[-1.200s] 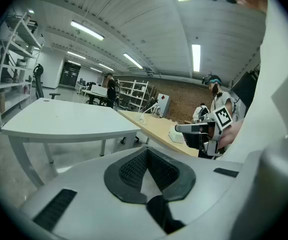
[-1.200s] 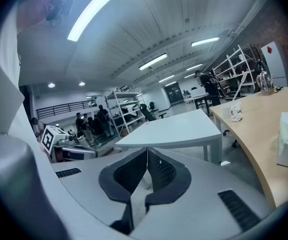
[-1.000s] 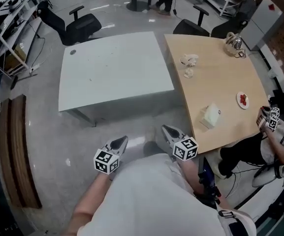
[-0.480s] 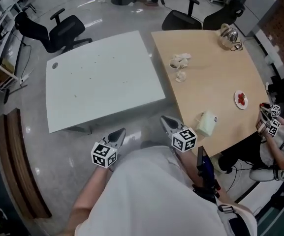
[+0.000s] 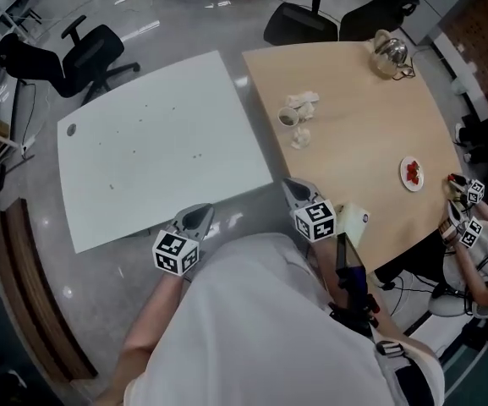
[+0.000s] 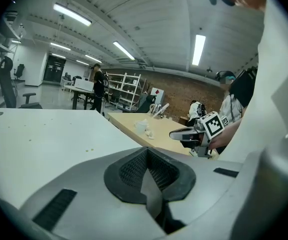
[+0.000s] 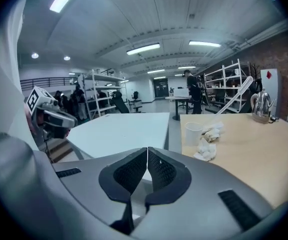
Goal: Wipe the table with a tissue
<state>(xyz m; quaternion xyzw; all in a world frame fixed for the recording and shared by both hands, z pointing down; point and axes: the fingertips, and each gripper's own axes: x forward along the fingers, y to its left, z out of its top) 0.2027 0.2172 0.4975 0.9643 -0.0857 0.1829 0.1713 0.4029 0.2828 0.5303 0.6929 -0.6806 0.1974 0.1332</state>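
Note:
A crumpled white tissue (image 5: 301,138) lies on the wooden table (image 5: 370,117), next to a white cup (image 5: 287,117) and a second tissue wad (image 5: 304,100). The right gripper view shows the same tissue (image 7: 206,149) and cup (image 7: 192,133) ahead to the right. My right gripper (image 5: 293,191) is at the wooden table's near corner, shut with nothing between its pads (image 7: 158,169). My left gripper (image 5: 194,218) hangs at the white table's (image 5: 159,142) near edge, also shut and empty. In the left gripper view, the right gripper (image 6: 183,133) is off to the right.
A pale tissue box (image 5: 355,222) sits at the wooden table's near edge beside my right gripper. A plate of red fruit (image 5: 411,173) and a metal kettle (image 5: 389,53) stand farther off. A seated person (image 5: 480,227) holds grippers at the right. Office chairs (image 5: 83,53) stand behind the tables.
Both grippers have moved forward toward the tables, which now lie closer below me. The right gripper has reached the wooden table's corner, next to the tissue box. Both jaws stay shut.

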